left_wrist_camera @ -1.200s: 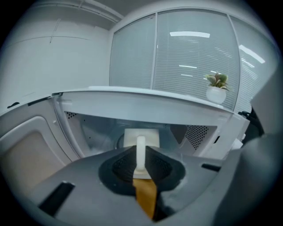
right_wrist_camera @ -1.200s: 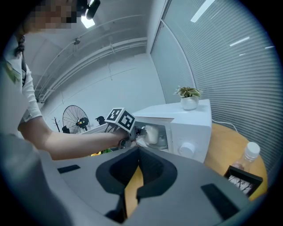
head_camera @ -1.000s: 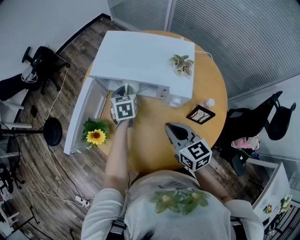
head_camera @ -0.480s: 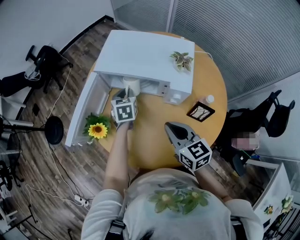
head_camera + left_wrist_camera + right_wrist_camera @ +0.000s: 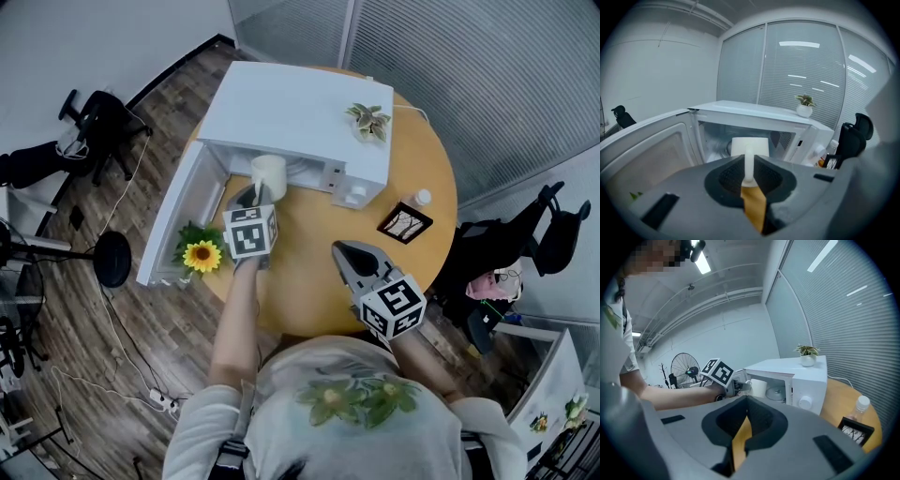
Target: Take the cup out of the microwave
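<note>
Round wooden tabletop (image 5: 309,281) carries the white microwave (image 5: 300,108) at its far side, with the door (image 5: 172,225) swung fully open to your left. Your left tongs (image 5: 253,197) sit at the mouth of the cavity, clamped on the handle (image 5: 749,161) of the cup (image 5: 270,172). The cup is white and upright, right at the front edge of the open cavity. Can't tell whether its base is clear of the cavity floor. Your right tongs (image 5: 345,253) are over the bare tabletop, well apart from the microwave, closed together with nothing in them. A sunflower (image 5: 202,255) is at the tabletop's left edge, just below the door. A picture frame (image 5: 404,223) lies right of the microwave. A small potted plant (image 5: 369,120) stands on the microwave's top. A small bottle (image 5: 421,199) is just beyond the frame.
</note>
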Motion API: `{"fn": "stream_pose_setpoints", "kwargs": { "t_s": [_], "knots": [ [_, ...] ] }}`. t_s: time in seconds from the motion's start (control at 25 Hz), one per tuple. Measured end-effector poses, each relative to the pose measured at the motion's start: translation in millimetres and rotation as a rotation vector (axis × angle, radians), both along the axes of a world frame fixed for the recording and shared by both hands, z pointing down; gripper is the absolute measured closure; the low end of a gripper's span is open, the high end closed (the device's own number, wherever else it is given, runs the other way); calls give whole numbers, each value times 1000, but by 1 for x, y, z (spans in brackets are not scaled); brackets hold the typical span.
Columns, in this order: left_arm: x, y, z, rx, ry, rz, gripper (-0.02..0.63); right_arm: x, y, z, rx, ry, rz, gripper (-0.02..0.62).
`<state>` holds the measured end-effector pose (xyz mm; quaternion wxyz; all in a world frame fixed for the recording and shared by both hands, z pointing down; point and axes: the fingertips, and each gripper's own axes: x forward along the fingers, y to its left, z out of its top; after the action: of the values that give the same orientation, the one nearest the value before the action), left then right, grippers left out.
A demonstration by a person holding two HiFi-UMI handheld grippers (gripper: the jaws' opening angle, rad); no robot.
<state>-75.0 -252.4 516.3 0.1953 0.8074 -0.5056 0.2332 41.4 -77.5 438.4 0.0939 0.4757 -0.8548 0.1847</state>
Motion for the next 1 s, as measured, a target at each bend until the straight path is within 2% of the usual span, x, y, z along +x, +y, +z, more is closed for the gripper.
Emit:
{"fn": "stream_pose_setpoints", "kwargs": {
  "t_s": [0.52,0.8,1.0],
  "knots": [
    [-7,31,-37,67,34,16,554,-9,-2,-3,12,1,-20,578],
    [-10,50,-44,77,54,22,554,-15,-5,-5,19,-5,-38,578],
    [-10,64,-48,75,97,36,554,-18,-5,-7,21,-4,-50,578]
  ]
}}
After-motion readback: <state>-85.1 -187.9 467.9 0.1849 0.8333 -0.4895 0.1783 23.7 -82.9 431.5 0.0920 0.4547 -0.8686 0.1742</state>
